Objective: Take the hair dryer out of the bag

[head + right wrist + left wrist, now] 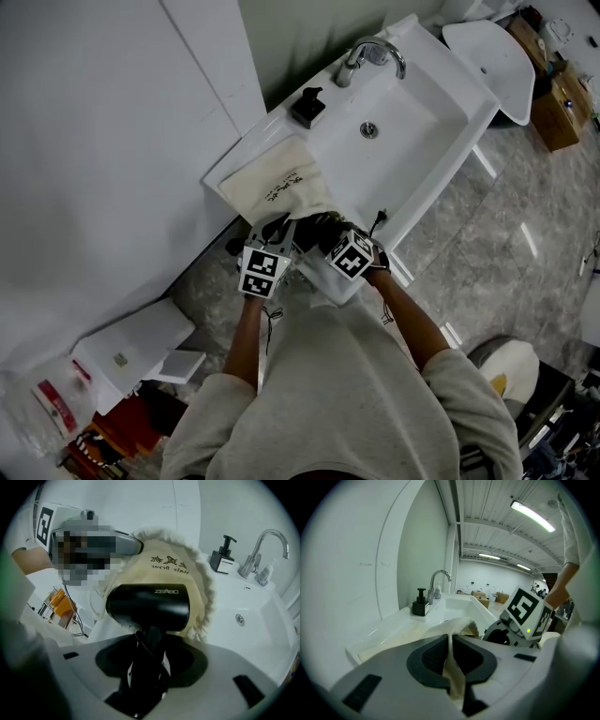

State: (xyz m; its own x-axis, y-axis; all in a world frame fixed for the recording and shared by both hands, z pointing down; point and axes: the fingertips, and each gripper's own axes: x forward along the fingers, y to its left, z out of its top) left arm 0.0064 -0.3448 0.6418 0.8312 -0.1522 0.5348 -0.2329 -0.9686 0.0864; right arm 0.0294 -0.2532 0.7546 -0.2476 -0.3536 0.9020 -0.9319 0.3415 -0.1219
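looks nearly done. pinching the cream bag (457, 626) by its cloth rim with the left hand-held gripper (449, 654), jaws almost together on the fabric. clamping the hair dryer (150, 605) by its handle in the right hand-held gripper (149, 662), jaws part open round it. already out in front of the bag's frilled mouth, near the sink's (424, 131) front edge. left to do, probably: draw the cord clear and lift away.

Ahead of the left claw (450, 654) a white sink (458, 604) stretches away. A black soap bottle (421, 604) stands on its rim, left of the claw's line, with a chrome tap (439, 582) just beyond. Cardboard boxes (502, 597) sit far behind.
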